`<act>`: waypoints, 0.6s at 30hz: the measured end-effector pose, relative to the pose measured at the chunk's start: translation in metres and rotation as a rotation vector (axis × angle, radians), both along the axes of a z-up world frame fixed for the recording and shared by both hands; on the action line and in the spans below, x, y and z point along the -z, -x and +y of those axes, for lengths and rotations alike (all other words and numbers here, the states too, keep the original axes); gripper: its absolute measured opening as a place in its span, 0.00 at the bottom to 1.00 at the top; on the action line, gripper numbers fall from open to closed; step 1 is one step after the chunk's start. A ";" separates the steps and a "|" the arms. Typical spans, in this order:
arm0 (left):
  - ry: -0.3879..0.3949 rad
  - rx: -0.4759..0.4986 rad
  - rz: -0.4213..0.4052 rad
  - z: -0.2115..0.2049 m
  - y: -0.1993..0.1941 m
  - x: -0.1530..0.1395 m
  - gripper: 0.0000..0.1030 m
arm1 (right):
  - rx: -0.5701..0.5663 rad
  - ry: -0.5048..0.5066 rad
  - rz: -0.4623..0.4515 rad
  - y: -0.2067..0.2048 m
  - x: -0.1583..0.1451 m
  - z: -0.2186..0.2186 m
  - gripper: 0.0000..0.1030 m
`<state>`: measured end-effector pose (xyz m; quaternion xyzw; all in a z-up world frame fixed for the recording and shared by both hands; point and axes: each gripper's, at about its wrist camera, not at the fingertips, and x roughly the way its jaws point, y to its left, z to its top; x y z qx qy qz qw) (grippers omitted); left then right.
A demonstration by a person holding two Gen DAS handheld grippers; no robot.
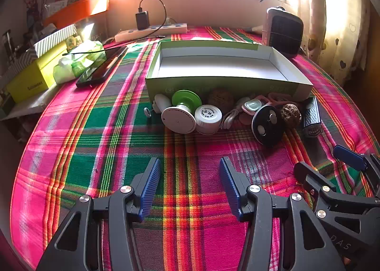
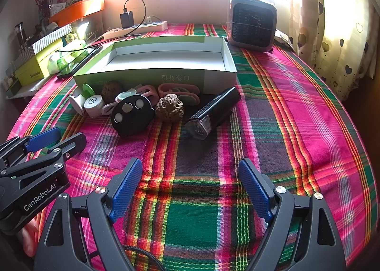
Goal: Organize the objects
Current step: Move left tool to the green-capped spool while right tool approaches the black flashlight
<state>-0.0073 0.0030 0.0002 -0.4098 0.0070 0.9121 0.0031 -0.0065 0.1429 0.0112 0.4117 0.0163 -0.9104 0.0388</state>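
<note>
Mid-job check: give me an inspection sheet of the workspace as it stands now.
Surface: pink-and-green plaid cloth, flat.
Job's things: open green cardboard box, empty; black round disc, wrinkled brown walnut, black bike light, white ribbed cap lined along its front.
Clutter: black phone, yellow box, grey fan heater.
Tools: left tool and right tool open, holding nothing.
Cables: black charger cable at white power strip.
Surroundings: window, heart-print curtain.

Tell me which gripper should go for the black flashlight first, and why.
Right, probably. The black flashlight lies at the right end of the pile, almost straight ahead of the open right gripper. For the left gripper, also open, it sits far off to the right, with the white bottle nearer ahead.
</note>
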 end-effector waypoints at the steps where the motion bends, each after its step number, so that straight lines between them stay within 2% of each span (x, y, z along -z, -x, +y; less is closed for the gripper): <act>1: 0.001 0.000 0.000 0.000 0.000 0.000 0.49 | 0.000 0.000 0.000 0.000 0.000 0.000 0.81; 12: 0.000 0.007 0.000 0.000 0.000 0.000 0.49 | -0.006 0.001 -0.001 0.000 0.000 0.001 0.81; 18: -0.014 0.065 0.008 -0.002 0.000 -0.001 0.48 | -0.050 0.023 -0.003 0.000 0.000 0.009 0.81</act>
